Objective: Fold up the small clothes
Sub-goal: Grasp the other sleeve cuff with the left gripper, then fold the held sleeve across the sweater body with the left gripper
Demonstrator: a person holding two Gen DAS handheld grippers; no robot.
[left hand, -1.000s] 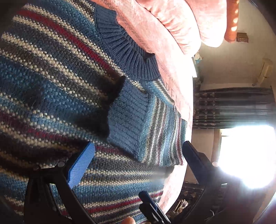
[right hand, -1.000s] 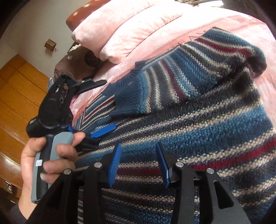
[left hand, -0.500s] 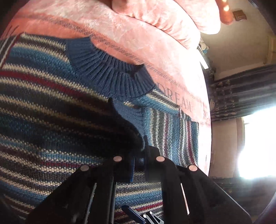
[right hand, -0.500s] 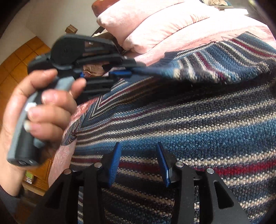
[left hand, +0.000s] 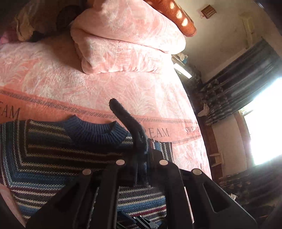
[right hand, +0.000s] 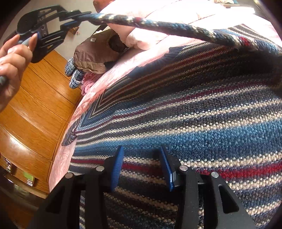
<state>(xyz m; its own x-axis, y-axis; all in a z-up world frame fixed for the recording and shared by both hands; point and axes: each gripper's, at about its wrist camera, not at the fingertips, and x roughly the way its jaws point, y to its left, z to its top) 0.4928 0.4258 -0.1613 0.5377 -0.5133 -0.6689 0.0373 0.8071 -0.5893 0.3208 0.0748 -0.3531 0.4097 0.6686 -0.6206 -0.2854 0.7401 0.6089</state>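
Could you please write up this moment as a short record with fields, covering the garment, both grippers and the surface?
garment: striped knit sweater, lying flat, blue ribbed collar toward the pillows
sleeve: lifted off the sweater body, stretched in the air
left gripper: shut on the sleeve cuff, raised above the bed
right gripper: open, low over the sweater's lower part, holding nothing
surface: pink blanket with lettering
nearby: folded pink quilt, brown jacket

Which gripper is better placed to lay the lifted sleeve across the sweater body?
Left. The left gripper is shut on the sleeve, raised above the sweater. The right gripper is open, empty, low over the striped body.
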